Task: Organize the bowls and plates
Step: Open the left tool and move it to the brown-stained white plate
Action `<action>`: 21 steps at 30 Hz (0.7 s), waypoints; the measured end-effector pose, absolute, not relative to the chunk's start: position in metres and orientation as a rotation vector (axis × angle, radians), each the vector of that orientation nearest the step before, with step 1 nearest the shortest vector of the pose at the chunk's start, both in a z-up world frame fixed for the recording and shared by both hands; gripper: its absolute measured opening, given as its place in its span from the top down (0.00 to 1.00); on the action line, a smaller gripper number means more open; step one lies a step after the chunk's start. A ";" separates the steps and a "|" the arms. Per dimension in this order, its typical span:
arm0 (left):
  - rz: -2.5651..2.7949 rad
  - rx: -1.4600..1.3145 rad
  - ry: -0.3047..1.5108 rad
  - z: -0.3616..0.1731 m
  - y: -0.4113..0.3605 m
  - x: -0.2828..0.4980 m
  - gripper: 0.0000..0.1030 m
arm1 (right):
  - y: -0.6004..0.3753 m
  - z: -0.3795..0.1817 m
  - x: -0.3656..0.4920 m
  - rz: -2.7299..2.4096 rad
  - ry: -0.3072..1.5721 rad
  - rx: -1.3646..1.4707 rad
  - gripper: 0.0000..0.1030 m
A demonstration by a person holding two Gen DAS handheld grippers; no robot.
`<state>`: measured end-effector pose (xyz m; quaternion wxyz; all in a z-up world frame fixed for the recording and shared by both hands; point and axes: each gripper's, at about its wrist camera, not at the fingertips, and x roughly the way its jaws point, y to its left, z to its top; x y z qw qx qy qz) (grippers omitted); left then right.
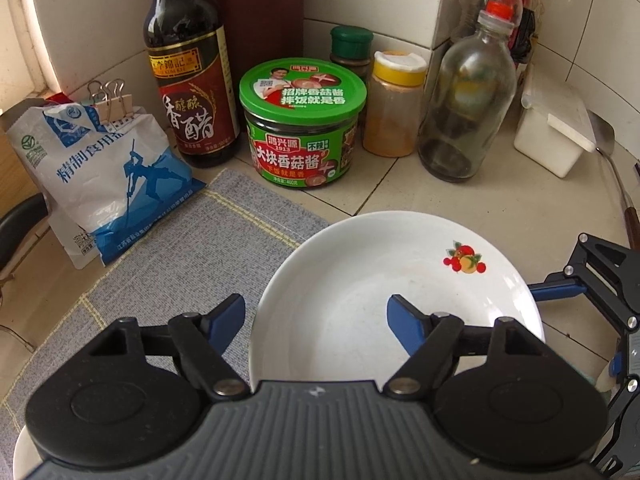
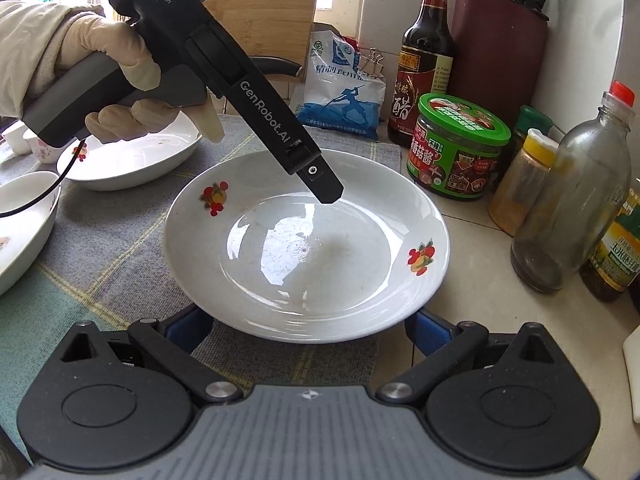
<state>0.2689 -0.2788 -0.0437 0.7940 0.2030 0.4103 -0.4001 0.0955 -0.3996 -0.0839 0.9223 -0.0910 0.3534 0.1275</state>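
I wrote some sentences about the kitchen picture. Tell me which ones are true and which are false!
1. The white plate has little fruit pictures on it. True.
2. The mushroom sauce jar has a red lid. False: its lid is green.
3. The left hand-held gripper is squeezed shut. False: its fingers are spread open, one over the plate and one outside its rim.
4. A binder clip closes the salt bag. True.
5. The plate is full of food. False: it is empty, with only faint marks.
6. The vinegar bottle stands upright beside the jar. True.
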 end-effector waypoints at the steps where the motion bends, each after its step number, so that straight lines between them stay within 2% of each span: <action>1: -0.858 0.431 0.874 -0.039 -0.275 0.265 0.20 | -0.399 -0.083 0.094 0.255 0.725 -0.184 0.00; 8: -0.837 0.387 0.804 -0.003 -0.237 0.234 0.13 | -0.385 -0.066 0.070 0.228 0.702 -0.156 0.00; 13: -0.767 0.366 0.737 0.022 -0.200 0.204 0.12 | -0.363 -0.056 0.052 0.248 0.672 -0.166 0.00; 21: -0.628 0.325 0.699 0.034 -0.131 0.152 0.09 | -0.322 -0.052 0.032 0.292 0.664 -0.185 0.00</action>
